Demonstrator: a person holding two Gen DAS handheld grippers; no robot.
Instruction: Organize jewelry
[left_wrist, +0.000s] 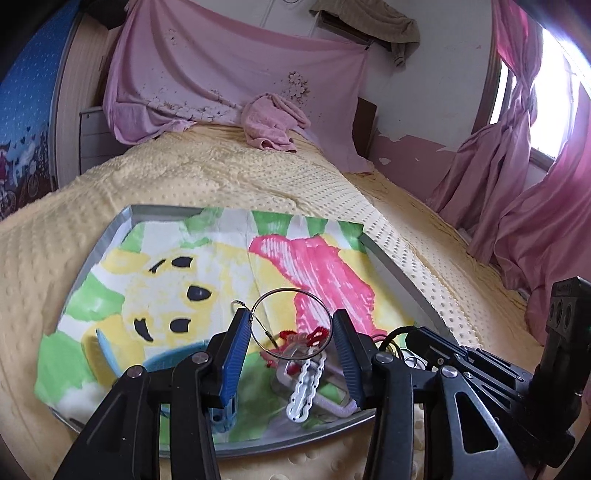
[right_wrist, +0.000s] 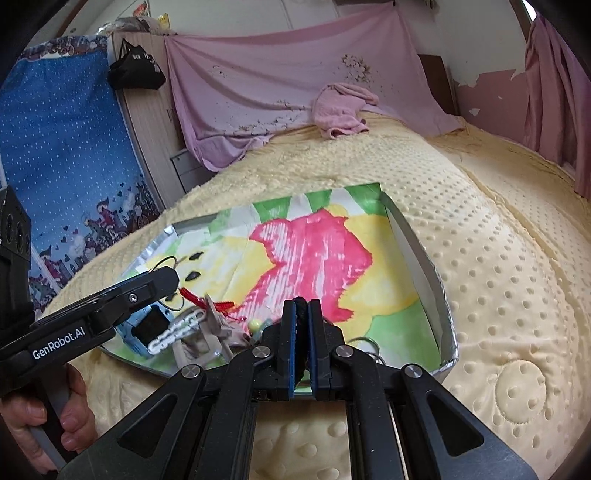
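A silver tray lined with a colourful cartoon towel lies on the bed. At its near edge is a jewelry pile: a thin silver hoop bangle, a red knotted cord, a white wavy clip and a clear holder. My left gripper is open, with the fingers on either side of the bangle and pile. It also shows in the right wrist view. My right gripper is shut on a black cord-like item above the tray's near edge.
The tray rests on a yellow dotted blanket. A pink towel lies at the bed's far end under a pink sheet. Pink curtains hang on the right. Silver rings lie by the right gripper.
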